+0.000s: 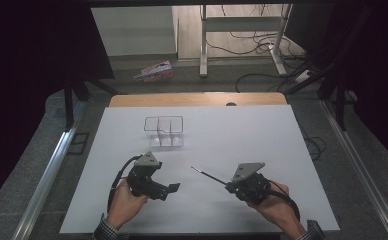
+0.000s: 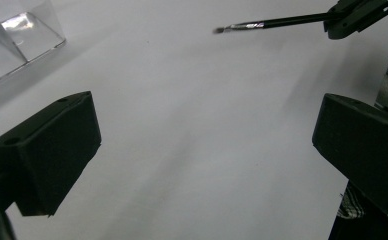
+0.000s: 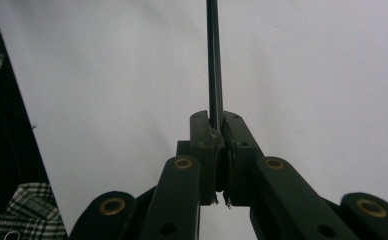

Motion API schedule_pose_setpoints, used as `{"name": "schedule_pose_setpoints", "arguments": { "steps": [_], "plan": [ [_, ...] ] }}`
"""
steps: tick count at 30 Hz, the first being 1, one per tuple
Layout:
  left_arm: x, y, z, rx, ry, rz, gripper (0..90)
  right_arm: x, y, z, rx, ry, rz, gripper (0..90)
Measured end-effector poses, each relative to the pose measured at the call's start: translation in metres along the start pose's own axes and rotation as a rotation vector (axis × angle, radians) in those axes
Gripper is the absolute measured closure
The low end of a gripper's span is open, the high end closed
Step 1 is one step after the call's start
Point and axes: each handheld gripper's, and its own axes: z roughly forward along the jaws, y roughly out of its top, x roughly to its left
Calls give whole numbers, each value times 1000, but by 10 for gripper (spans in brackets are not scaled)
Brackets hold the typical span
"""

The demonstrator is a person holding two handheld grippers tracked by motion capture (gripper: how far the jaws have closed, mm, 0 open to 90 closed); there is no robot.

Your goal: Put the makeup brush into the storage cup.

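High view: a white, matte, rectangular table top (image 1: pixel 262 135) lies over a wooden board whose edge shows at 12 o'clock.
Brush material: a thin, straight black brush (image 1: pixel 209 175) with a glossy handle and a small tuft at its tip; faint lettering on the handle is too blurred to read.
Brush place: it juts from the right gripper toward 10 o'clock in the high view, near the middle of the table, its tip clear of the surface as far as can be told.
Right gripper: the right gripper (image 1: pixel 228 185) is clamped tight on the brush handle; in the right gripper view the two black pads (image 3: pixel 204 135) press the handle from both sides.
Left gripper: the left gripper (image 1: pixel 172 189), at 7 o'clock of the table, has its blocky matte black jaws spread wide with nothing between them, bare table showing in the gap.
Organizer: a clear plastic organizer (image 1: pixel 164 131) with thin partition walls stands at 11 o'clock from the left gripper, well apart from both grippers.
Hard to make out: the organizer's walls nearly vanish against the white top; the left gripper view cuts it off at the corner.
Cut off: plaid sleeves (image 1: pixel 104 231) leave the bottom edge.
Around: a pink-printed packet (image 1: pixel 155 71) and cables (image 1: pixel 262 42) lie on the grey floor beyond 12 o'clock.
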Motion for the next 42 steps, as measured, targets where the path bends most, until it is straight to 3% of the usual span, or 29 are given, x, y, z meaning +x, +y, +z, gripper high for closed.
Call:
{"name": "schedule_pose_setpoints", "arguments": {
  "steps": [4,12,21,30,36,42],
  "plan": [
    [3,-1,-2,-39,-25,-45,0,1,-4,-2,-18,-24,26,844],
    [6,-1,-1,-58,-55,-102,0,7,-4,-5,-89,-34,49,844],
    [5,4,-3,-122,-127,-167,2,15,3,-2,-183,-27,70,843],
    [4,9,-3,-160,-208,-187,0,31,12,4,-254,-30,67,843],
    [5,13,-3,-187,-277,-210,0,36,15,7,-293,-20,80,843],
    [4,17,-1,-207,-316,-220,29,39,17,10,-317,-2,85,843]
  ]
}}
